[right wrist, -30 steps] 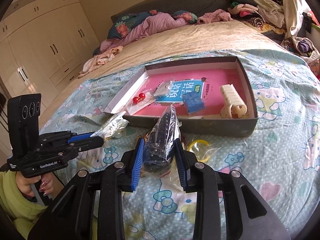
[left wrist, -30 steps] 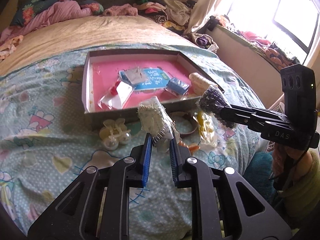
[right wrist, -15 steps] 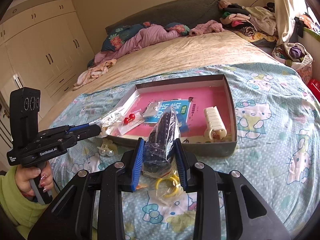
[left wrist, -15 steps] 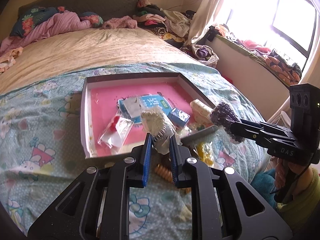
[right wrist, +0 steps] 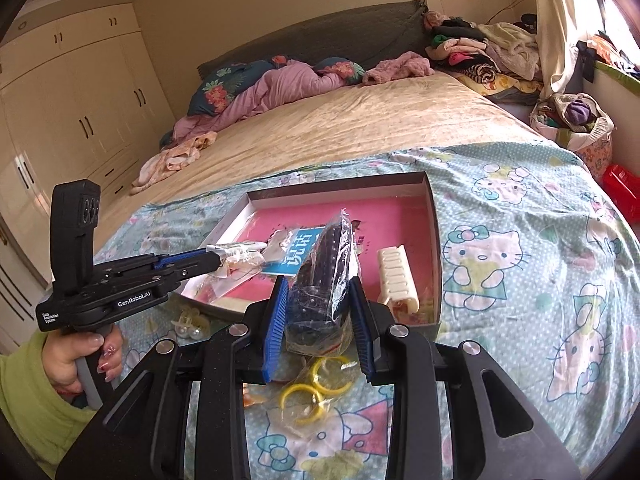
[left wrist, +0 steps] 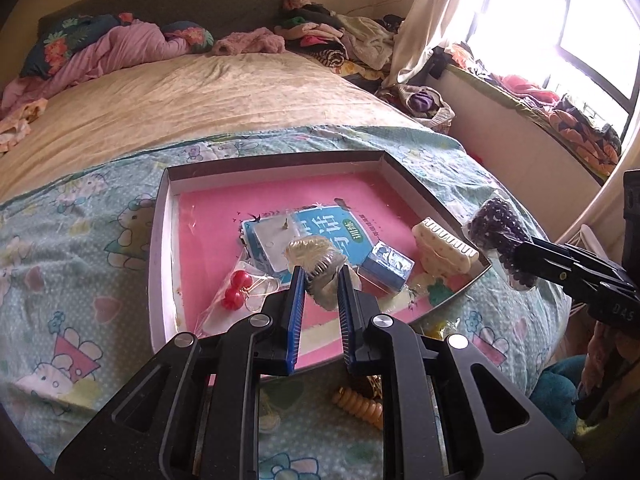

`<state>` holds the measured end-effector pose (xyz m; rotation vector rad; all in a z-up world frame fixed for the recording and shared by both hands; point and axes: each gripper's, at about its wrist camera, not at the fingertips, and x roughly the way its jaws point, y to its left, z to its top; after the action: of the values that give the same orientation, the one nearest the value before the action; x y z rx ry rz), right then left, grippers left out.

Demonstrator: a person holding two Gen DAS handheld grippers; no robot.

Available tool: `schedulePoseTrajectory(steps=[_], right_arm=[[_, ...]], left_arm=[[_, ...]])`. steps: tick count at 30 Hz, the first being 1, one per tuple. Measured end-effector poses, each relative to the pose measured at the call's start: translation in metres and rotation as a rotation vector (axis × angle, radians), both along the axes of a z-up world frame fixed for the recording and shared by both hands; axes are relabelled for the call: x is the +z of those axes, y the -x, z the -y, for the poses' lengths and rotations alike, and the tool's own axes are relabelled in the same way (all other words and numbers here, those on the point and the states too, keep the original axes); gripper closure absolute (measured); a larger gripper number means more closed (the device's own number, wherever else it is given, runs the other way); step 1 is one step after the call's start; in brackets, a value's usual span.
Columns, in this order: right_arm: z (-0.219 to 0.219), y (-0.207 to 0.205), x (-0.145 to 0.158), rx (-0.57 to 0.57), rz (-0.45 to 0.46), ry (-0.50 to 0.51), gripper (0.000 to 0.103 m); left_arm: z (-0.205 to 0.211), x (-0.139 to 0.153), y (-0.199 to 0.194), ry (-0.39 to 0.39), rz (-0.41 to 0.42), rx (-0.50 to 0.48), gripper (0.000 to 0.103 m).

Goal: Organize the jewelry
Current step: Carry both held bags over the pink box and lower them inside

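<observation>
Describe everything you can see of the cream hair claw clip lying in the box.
The cream hair claw clip looks like plastic, with a row of slotted teeth along its top. It lies on its side on the pink floor of the shallow box, near the box's right wall and front corner. No tongs touch it.

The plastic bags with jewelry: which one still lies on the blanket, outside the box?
The bag of yellow rings, below the right tool; two others are held, one lies in the box.

Home bedroom, bed (right wrist: 360, 128), wardrobe (right wrist: 80, 92), piled clothes (right wrist: 480, 52)
</observation>
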<state>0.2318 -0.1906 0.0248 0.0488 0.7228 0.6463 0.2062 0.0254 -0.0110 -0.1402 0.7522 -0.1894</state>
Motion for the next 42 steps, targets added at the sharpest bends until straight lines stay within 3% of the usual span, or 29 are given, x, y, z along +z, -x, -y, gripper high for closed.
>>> schedulePoseTrajectory(steps=[26,42], right_arm=[[-0.021,-0.058,-0.026,-0.029,-0.048,0.074,0.074],[-0.032,-0.061,-0.040,-0.040,-0.038,0.159,0.074]], left_arm=[[-0.007,-0.032,-0.032,-0.034,-0.067,0.024,0.093],[-0.020,-0.043,-0.028,-0.017,-0.090,0.050,0.093]])
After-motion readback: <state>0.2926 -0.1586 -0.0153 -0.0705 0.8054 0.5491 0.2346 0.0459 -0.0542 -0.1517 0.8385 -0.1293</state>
